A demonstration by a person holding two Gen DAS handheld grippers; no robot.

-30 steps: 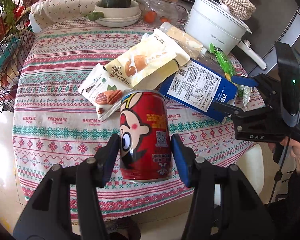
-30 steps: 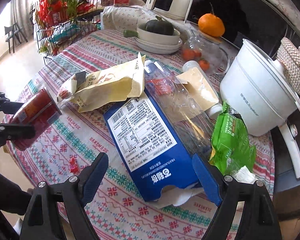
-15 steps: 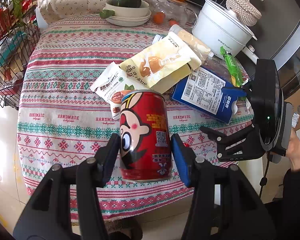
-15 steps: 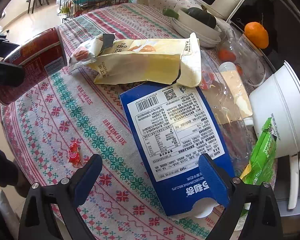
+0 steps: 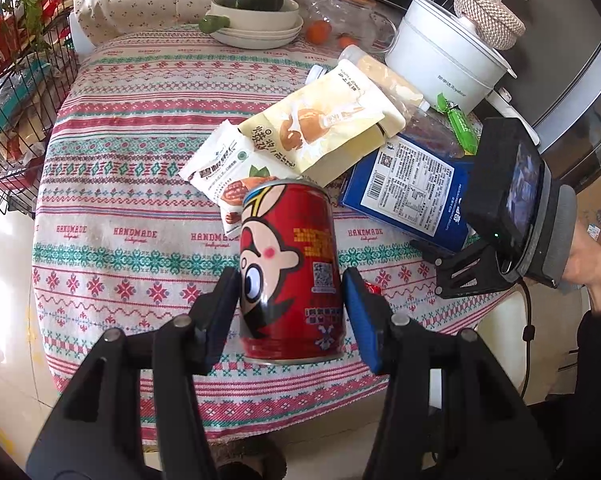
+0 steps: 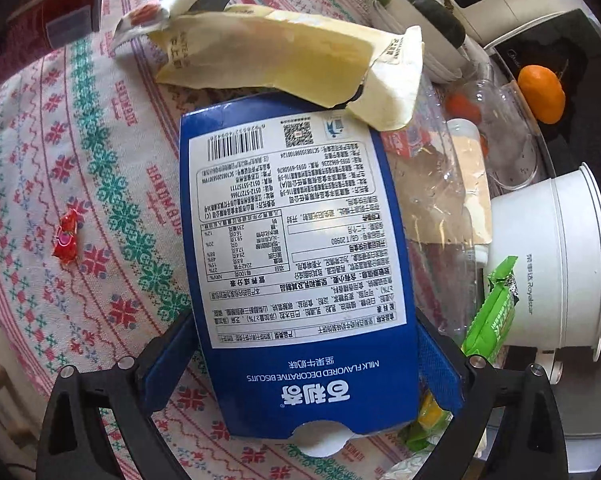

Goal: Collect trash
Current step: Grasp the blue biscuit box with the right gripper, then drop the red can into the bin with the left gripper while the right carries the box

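Observation:
A red cartoon drink can (image 5: 288,264) hangs upright above the table's near edge, and my left gripper (image 5: 290,314) is shut on it, one blue pad on each side. A blue biscuit box (image 6: 292,240) lies label-up on the patterned tablecloth (image 5: 120,160). My right gripper (image 6: 304,364) straddles the near end of the box. Its jaws are opening, with a pad beside each long edge and neither pressing. A torn yellow snack bag (image 6: 280,52) overlaps the box's far end. A small red candy wrapper (image 6: 65,238) lies to the left.
A white nut packet (image 5: 224,168), a crushed clear bottle (image 6: 432,176) and a green wrapper (image 6: 496,308) lie around the box. A white pot (image 6: 552,248) stands at the right. A bowl with a squash (image 5: 256,12) sits at the back. A wire rack (image 5: 12,80) is left of the table.
My right gripper has come down over the blue box, rolled and widened its jaws, so the box now sits between them. The left gripper still holds the can, hardly moved.

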